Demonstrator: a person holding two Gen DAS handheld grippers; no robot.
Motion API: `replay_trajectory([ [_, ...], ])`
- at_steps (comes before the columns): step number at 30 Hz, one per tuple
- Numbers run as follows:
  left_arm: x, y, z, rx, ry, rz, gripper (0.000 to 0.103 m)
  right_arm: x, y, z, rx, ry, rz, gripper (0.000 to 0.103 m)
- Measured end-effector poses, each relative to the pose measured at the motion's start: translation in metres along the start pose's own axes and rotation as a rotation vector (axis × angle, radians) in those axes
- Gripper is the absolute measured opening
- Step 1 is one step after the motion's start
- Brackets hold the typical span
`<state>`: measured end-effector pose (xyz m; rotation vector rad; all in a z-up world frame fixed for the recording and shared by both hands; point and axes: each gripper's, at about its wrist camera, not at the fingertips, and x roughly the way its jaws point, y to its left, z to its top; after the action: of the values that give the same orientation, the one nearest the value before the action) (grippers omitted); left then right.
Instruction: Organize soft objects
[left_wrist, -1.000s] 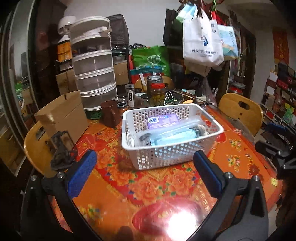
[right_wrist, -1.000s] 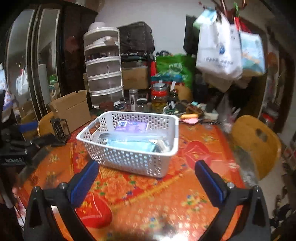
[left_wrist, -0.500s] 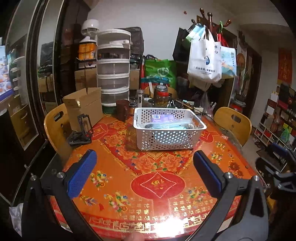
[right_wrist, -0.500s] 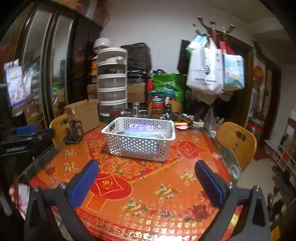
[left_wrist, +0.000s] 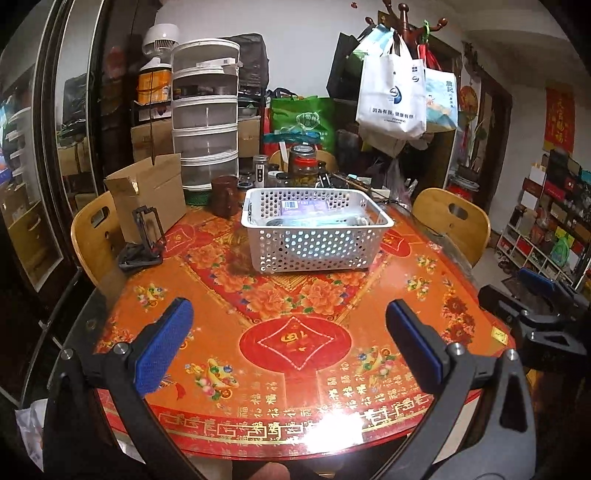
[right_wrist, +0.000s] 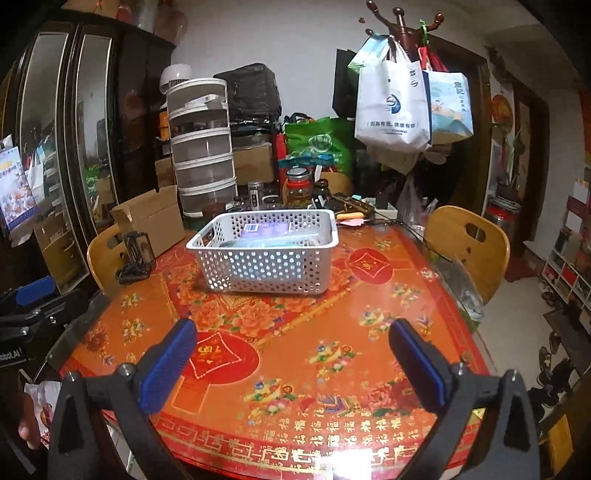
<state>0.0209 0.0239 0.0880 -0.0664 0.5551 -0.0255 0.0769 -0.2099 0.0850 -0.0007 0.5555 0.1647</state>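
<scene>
Basket (left_wrist: 317, 230) mid-table, well beyond spread jaws

Your view into the white basket (left_wrist: 317, 236) is mostly blocked by its own perforated wall: you can see only the tops of a purple packet (left_wrist: 300, 208) and some pale blue wrapped items (left_wrist: 325, 220), and what lies under them cannot be told. The packet's label is too small to read. At 3 o'clock in your left wrist view, the right gripper (left_wrist: 535, 295) is cut off by the frame edge. At 9 o'clock in your right wrist view, the left gripper (right_wrist: 26, 306) is likewise cut off, so its jaws cannot be judged there.
</scene>
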Motion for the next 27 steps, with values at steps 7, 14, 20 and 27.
replay_trajectory([
  [7,0.007,0.002,0.003,-0.005,0.011,-0.003,0.103,0.008,0.003,-0.003,-0.007,0.025,0.014,0.103],
  [14,0.012,0.002,0.002,0.004,0.025,-0.014,0.103,0.011,0.001,-0.004,0.005,0.038,0.017,0.103],
  [20,0.012,0.001,0.001,0.003,0.027,-0.018,0.103,0.010,0.001,-0.004,0.007,0.036,0.023,0.103],
  [27,0.013,0.002,0.000,0.003,0.028,-0.019,0.103,0.009,0.000,-0.005,0.015,0.036,0.033,0.103],
])
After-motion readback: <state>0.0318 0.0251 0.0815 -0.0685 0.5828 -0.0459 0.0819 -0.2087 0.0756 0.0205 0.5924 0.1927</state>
